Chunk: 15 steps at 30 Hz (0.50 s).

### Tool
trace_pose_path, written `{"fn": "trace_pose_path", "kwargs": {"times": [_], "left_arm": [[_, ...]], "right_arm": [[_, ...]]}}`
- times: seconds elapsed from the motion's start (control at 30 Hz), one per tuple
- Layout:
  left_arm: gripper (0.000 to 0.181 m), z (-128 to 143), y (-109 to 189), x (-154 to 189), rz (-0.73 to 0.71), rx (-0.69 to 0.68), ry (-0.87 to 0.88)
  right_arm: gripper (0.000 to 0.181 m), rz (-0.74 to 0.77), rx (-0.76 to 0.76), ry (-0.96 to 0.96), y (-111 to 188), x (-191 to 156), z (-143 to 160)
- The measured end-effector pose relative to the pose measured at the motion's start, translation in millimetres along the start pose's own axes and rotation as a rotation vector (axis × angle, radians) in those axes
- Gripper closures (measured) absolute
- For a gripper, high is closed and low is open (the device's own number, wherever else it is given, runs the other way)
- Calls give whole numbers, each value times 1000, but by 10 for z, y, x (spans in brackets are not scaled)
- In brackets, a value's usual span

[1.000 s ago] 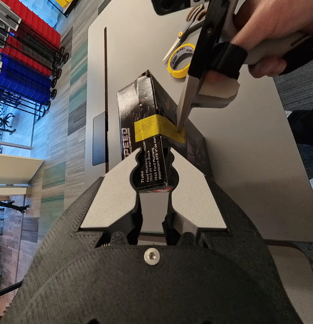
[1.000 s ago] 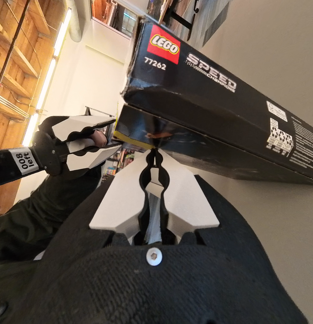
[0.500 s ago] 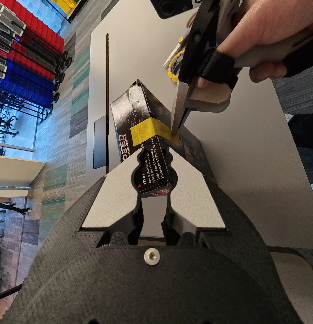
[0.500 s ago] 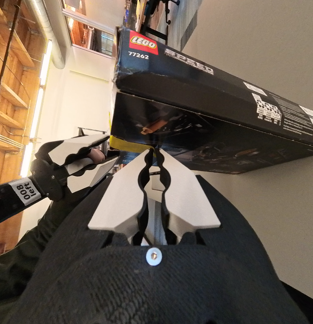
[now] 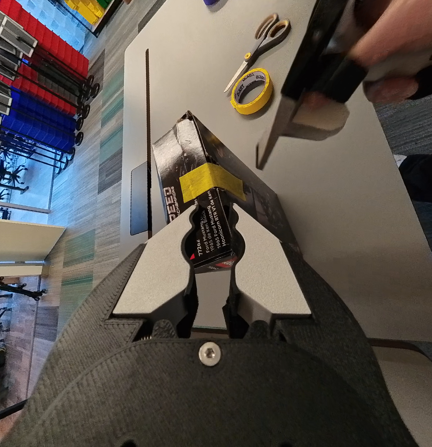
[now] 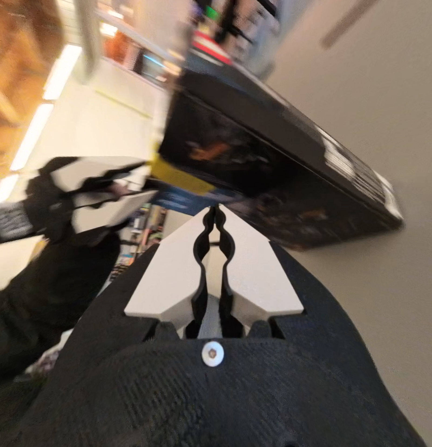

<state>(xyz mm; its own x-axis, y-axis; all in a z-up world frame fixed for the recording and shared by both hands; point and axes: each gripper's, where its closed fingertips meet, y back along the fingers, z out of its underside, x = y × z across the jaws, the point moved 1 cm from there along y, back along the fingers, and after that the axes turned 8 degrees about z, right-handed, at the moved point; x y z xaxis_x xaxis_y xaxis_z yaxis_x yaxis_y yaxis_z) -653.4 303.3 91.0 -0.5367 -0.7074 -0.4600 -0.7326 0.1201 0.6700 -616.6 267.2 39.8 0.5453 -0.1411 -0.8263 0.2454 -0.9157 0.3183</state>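
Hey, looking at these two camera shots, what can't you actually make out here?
- Right wrist view: motion blur smears the black box and the room behind it.
- Left wrist view: the left gripper hides the box's near end.
- Left wrist view: the right gripper is blurred, its body cut off by the frame edge.
- What the box holds: closed, taped.

My left wrist camera close behind black box (image 5: 186, 154), facing along grey tabletop (image 5: 331, 217) toward far edge. My right camera, blurred, faces box's long side. Both share box, yellow tape strip (image 5: 205, 181).

Grey table (image 5: 331, 217), striped carpet (image 5: 84, 193)
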Motion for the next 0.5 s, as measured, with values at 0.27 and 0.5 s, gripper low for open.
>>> {"fn": "trace_pose_path", "kwargs": {"times": [0.27, 0.5], "left_arm": [[160, -15, -6, 12, 6, 11, 4], [161, -33, -15, 24, 12, 10, 11]], "right_arm": [[181, -519, -220, 362, -2, -645, -43], [181, -441, -222, 484, -154, -528, -85]]}}
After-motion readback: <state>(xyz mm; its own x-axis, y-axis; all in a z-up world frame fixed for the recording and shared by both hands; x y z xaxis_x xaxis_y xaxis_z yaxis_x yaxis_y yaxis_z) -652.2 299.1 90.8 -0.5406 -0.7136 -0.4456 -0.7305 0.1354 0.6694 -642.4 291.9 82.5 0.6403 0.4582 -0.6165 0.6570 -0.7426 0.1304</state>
